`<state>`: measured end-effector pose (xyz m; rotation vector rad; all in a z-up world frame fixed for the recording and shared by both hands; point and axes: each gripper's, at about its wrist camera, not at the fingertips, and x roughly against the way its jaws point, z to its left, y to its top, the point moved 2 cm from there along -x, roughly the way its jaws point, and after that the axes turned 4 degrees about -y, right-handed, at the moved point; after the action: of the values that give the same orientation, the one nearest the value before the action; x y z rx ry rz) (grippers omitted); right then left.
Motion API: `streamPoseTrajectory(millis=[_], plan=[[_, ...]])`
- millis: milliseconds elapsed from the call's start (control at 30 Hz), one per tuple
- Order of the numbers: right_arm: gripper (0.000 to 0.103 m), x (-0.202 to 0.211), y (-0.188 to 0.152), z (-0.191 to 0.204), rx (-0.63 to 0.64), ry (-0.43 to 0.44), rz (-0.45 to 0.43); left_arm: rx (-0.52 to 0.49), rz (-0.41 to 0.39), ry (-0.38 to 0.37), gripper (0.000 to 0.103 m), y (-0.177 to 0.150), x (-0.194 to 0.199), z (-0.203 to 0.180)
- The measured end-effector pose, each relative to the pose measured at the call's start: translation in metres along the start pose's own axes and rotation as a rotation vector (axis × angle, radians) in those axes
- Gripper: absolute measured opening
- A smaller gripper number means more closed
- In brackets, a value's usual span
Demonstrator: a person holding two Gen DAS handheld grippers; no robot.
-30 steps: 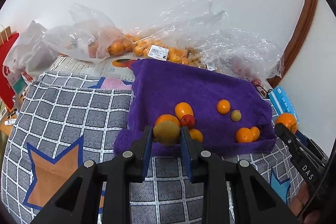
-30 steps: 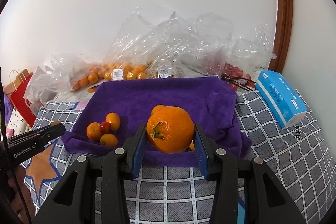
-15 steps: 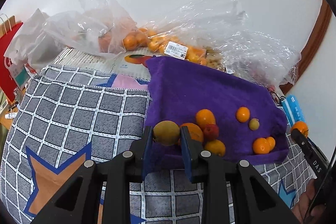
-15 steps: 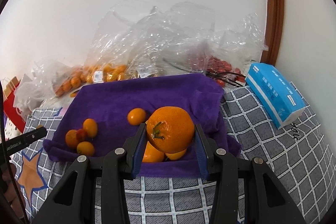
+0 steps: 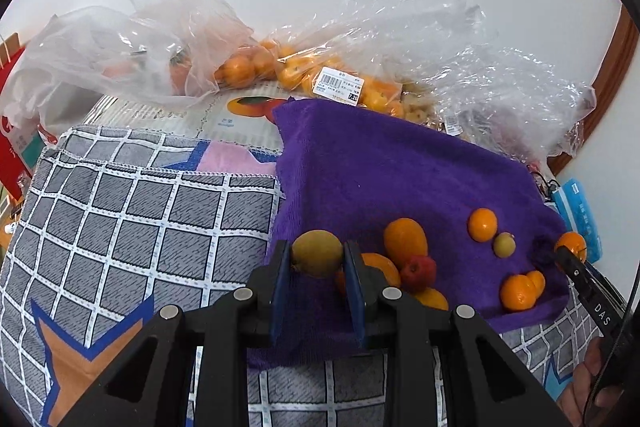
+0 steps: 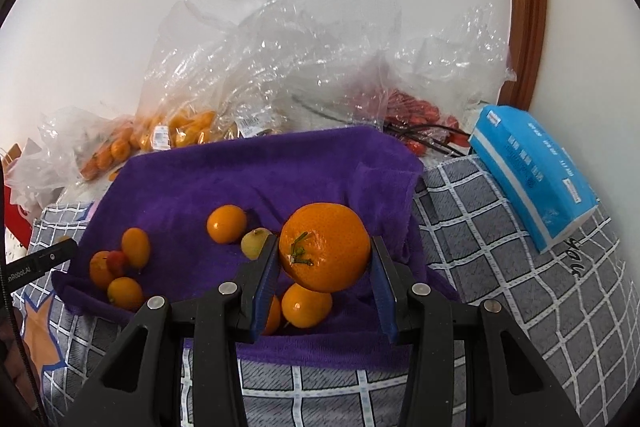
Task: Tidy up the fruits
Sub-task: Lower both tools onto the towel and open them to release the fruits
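The left gripper [image 5: 316, 259] is clamped on a yellow-green fruit [image 5: 317, 253], held between its blue-padded fingers above the near left edge of the purple towel [image 5: 380, 171]. The right gripper [image 6: 324, 263] has its fingers closed on a large orange [image 6: 325, 247] with a green stem, raised above the towel's near right part. On the towel lie two clusters of loose fruit: at the left an oval orange fruit [image 6: 136, 247], a small red fruit [image 6: 118, 262] and two round orange ones touching it; nearer the middle a round orange [image 6: 226, 223] and a pale yellow fruit [image 6: 256, 243] just beside it, with two more oranges beneath the raised one. The towel rests on a grey checked cloth [image 6: 480, 227]. Behind it, against the wall, are crumpled clear plastic bags [image 6: 280, 67] holding orange and red fruit. A blue tissue pack [image 6: 528, 175] lies on the cloth at the right.
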<state>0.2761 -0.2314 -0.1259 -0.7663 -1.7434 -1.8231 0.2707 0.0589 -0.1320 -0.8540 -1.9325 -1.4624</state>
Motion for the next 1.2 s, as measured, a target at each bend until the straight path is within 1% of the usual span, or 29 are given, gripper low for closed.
streamPoseTrajectory(millis=[100,467,567,700,800,900,1000,1100,1200], plan=[[0.043,-0.010,0.001,0.002,0.009,-0.005,0.016,-0.007,-0.005,0.019,0.025,0.000,-0.006,0.000],[0.043,-0.035,-0.003,0.013,0.034,-0.002,0.058,-0.048,-0.024,0.059,0.026,0.001,-0.009,-0.006],[0.043,-0.036,-0.005,0.015,0.047,-0.017,0.053,-0.072,-0.037,0.074,0.026,-0.001,-0.008,-0.009],[0.044,-0.039,-0.007,0.014,0.043,-0.015,0.062,-0.107,-0.049,0.118,0.026,-0.004,-0.009,-0.014],[0.044,-0.043,-0.009,0.014,0.047,-0.016,0.077,-0.106,-0.050,0.121,0.026,-0.004,-0.007,-0.014],[0.044,-0.042,-0.010,0.014,0.047,-0.013,0.074,-0.109,-0.051,0.124,0.026,-0.005,-0.006,-0.014],[0.044,-0.041,-0.010,0.015,0.055,-0.008,0.077,-0.136,-0.064,0.142,0.026,-0.008,-0.005,-0.018],[0.044,-0.038,-0.010,0.016,0.056,-0.007,0.075,-0.141,-0.075,0.130,0.026,-0.012,-0.002,-0.018],[0.045,-0.033,-0.009,0.016,0.054,-0.002,0.064,-0.102,-0.080,0.063,0.026,-0.012,0.003,-0.010]])
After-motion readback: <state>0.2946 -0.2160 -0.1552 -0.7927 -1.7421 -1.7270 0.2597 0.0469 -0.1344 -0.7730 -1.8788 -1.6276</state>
